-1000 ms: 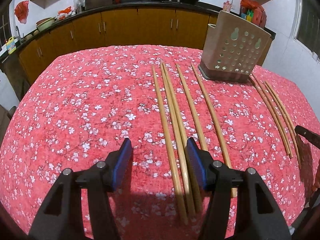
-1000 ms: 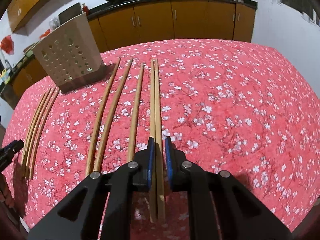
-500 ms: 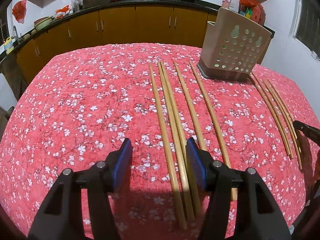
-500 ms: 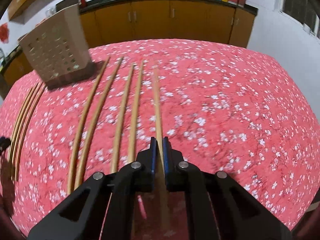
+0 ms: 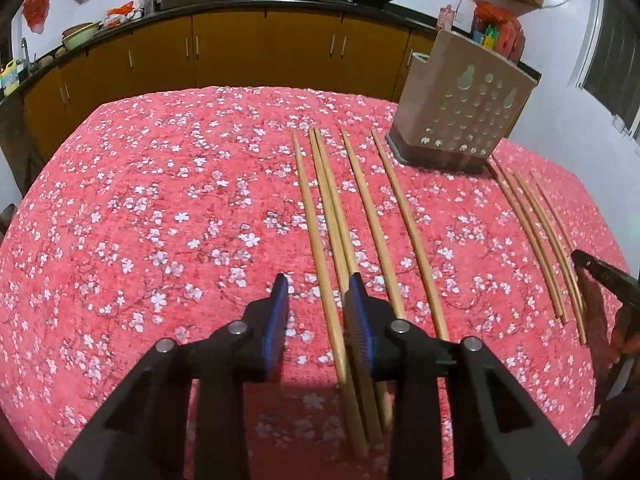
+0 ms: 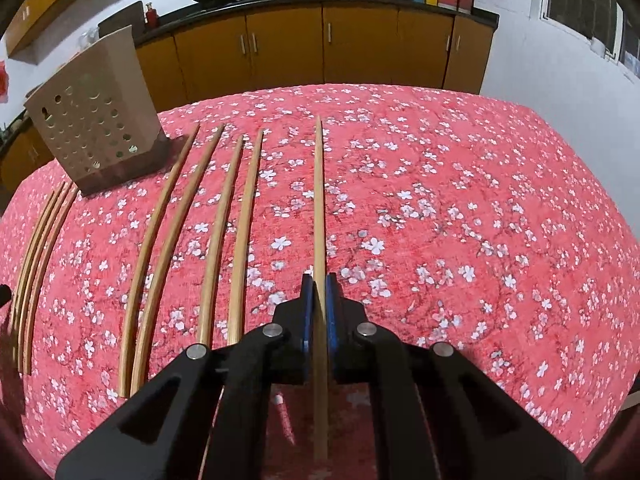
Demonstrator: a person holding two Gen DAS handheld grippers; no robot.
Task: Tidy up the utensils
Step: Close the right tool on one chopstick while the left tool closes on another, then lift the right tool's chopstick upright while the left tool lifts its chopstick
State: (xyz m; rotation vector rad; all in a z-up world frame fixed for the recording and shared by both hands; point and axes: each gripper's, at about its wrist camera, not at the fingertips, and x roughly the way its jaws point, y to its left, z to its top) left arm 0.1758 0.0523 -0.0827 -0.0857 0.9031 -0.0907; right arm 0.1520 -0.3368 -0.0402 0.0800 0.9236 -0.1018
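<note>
The right gripper [image 6: 319,300] clamps one chopstick [image 6: 319,200], which runs toward the table's [image 6: 480,200] far edge. Four loose chopsticks [image 6: 224,240] lie left of it; the perforated utensil holder [image 6: 92,116] stands near the far left corner.

Both wrist fisheyes sit close above the red floral tablecloth [image 5: 160,220], tilted steeply down along their fingers toward the kitchen cabinets [image 6: 320,48]; they share the chopstick rows and perforated holder [image 5: 460,112] (seen from opposite sides)

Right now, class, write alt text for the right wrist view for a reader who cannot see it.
The right tongs are shut on one chopstick above a red flowered tablecloth. Left of it lie more chopsticks and a holder with holes.
</note>
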